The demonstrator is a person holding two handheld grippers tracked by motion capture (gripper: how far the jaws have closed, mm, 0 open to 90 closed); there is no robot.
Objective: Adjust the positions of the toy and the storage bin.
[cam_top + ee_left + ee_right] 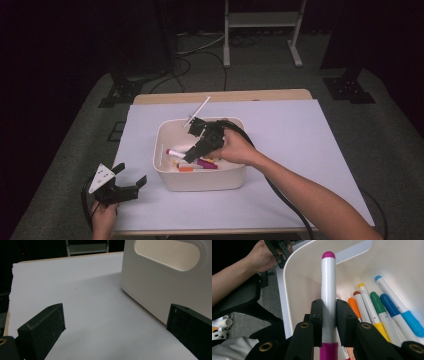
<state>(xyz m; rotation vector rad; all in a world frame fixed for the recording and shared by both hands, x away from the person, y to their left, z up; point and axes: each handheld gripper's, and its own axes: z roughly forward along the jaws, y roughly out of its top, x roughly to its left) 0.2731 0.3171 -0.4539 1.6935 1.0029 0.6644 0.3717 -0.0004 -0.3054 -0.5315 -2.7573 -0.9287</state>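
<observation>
My right gripper (329,312) pinches the magenta marker (328,285) inside the bin (200,179); left gripper (125,182) (jaws spread) rests beside it.

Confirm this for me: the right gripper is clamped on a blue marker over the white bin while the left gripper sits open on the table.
Not quite: the marker in the right gripper is magenta-capped, not blue, as the right gripper view shows. The rest stands: it is held over the white bin, and the left gripper sits open on the table.

Black tongs (329,315), brass screws, grey triangular plate.
</observation>
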